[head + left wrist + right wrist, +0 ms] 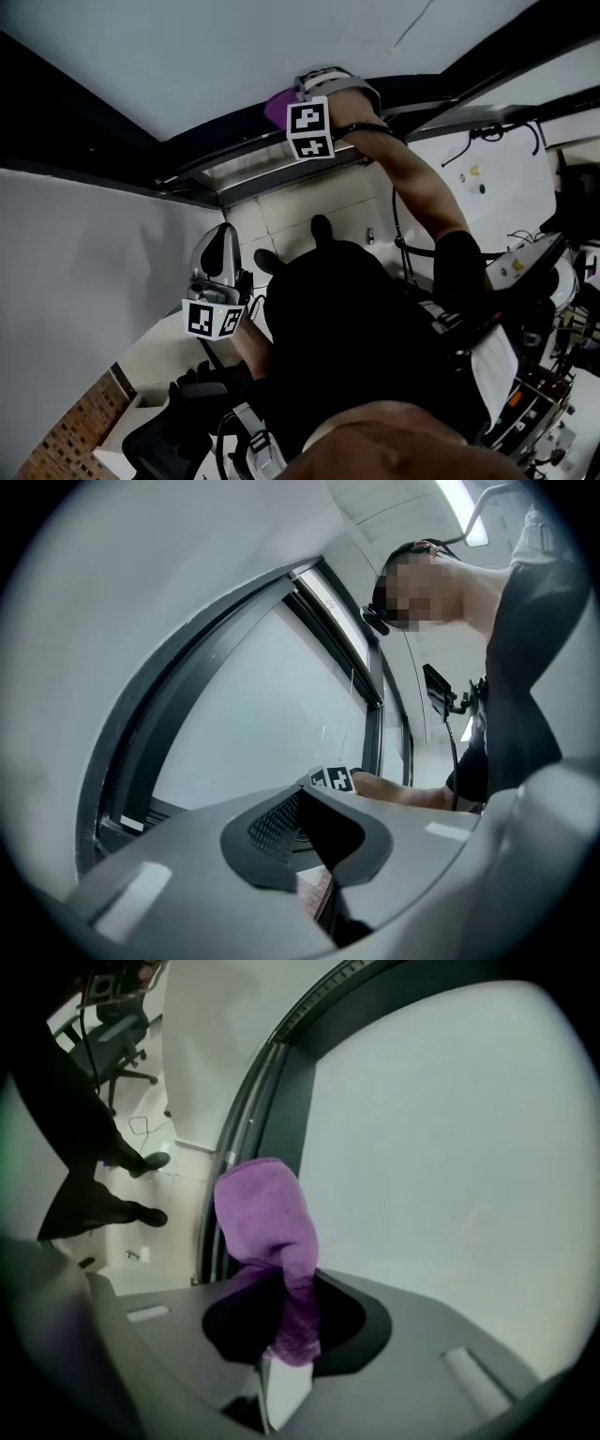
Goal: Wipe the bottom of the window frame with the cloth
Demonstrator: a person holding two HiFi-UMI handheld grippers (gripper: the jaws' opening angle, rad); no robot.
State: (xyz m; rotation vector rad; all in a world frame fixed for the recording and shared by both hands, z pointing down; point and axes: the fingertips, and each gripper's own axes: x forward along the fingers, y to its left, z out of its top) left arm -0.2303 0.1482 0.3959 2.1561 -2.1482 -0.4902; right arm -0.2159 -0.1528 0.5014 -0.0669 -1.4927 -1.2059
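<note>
A purple cloth [277, 106] is pressed against the dark window frame [431, 89] at the top of the head view. My right gripper [294, 99] is shut on it, at the end of an outstretched arm, with its marker cube just below. In the right gripper view the cloth [265, 1208] bulges out ahead of the right gripper [289, 1327] against the frame rail [281, 1119], beside frosted glass [450, 1147]. My left gripper [222, 246] hangs low by the person's body, shut and holding nothing. Seen from the left gripper [317, 834], the frame [141, 724] curves past.
A black office chair [164, 431] stands at the lower left near a brick-patterned surface [61, 445]. Cables and equipment [539, 281] crowd the right side. A tiled floor [291, 220] lies under the window. The person's shoes [145, 1215] show below the frame.
</note>
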